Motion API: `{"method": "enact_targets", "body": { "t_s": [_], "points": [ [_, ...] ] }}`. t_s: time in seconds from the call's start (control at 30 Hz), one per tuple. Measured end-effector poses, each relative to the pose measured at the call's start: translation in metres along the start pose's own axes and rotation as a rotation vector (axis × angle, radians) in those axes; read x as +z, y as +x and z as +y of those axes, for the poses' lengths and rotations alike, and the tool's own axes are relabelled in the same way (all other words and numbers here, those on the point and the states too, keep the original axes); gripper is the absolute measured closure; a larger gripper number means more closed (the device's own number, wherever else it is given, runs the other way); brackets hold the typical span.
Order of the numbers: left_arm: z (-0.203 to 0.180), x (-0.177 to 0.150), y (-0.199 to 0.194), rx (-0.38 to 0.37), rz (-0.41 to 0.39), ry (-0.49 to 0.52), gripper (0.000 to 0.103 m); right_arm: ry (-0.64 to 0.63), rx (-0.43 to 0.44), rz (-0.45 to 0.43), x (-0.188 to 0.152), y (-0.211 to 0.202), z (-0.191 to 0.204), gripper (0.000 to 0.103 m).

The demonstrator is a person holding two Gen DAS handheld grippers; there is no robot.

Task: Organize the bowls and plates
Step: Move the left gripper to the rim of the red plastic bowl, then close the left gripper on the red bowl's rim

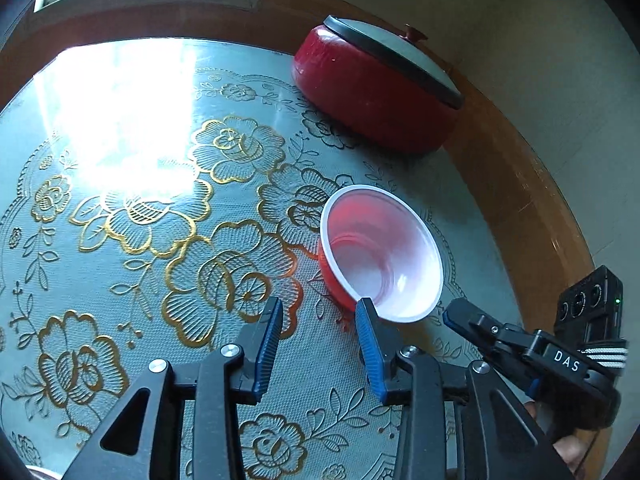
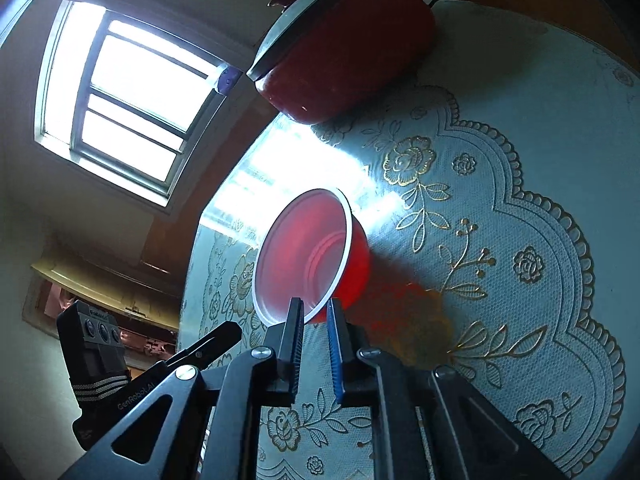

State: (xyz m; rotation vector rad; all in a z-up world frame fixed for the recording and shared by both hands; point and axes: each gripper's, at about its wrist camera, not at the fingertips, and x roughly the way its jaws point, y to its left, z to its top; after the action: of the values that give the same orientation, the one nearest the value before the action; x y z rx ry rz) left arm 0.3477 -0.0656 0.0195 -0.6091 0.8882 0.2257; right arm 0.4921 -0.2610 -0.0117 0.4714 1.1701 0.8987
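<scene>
A red bowl with a white inside [image 1: 380,256] rests on the floral table mat, to the right of the middle. It also shows in the right wrist view [image 2: 308,256]. My left gripper [image 1: 320,312] is open and empty, its right finger just short of the bowl's near rim. My right gripper [image 2: 314,312] has its jaws narrowly apart, straddling the bowl's near rim, which passes between the blue pads; contact is unclear. The right gripper also shows in the left wrist view [image 1: 456,314], right of the bowl.
A large red pot with a grey lid [image 1: 380,88] stands at the far right of the mat, also in the right wrist view [image 2: 344,56]. The round wooden table edge [image 1: 532,200] runs close behind the bowl. A bright window [image 2: 124,100] throws glare on the mat.
</scene>
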Motion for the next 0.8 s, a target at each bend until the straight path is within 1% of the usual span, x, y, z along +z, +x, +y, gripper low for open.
{"method": "enact_targets", "body": {
  "t_s": [0.2,0.27,0.4,0.5,0.67,0.8],
  "points": [
    [-0.001,0.008,0.01,-0.021,0.003,-0.008,0.065,0.02,0.0,-0.014,0.003,0.0,-0.007,0.092],
    [-0.001,0.011,0.011,-0.024,0.004,-0.008,0.066,0.025,-0.003,-0.022,0.003,0.0,-0.008,0.092],
    [-0.003,0.017,0.016,-0.013,0.013,0.0,0.07,0.034,-0.006,-0.03,0.005,0.0,-0.009,0.092],
    [-0.003,0.022,0.018,-0.017,0.016,-0.013,0.07,0.038,-0.008,-0.036,0.007,0.0,-0.009,0.092],
    [-0.001,0.032,0.027,-0.002,0.027,-0.033,0.071,0.04,-0.019,-0.04,0.009,0.003,-0.01,0.092],
    [0.0,0.036,0.037,-0.002,0.049,-0.046,0.079,0.033,-0.027,-0.038,0.008,0.006,-0.01,0.092]
  ]
}}
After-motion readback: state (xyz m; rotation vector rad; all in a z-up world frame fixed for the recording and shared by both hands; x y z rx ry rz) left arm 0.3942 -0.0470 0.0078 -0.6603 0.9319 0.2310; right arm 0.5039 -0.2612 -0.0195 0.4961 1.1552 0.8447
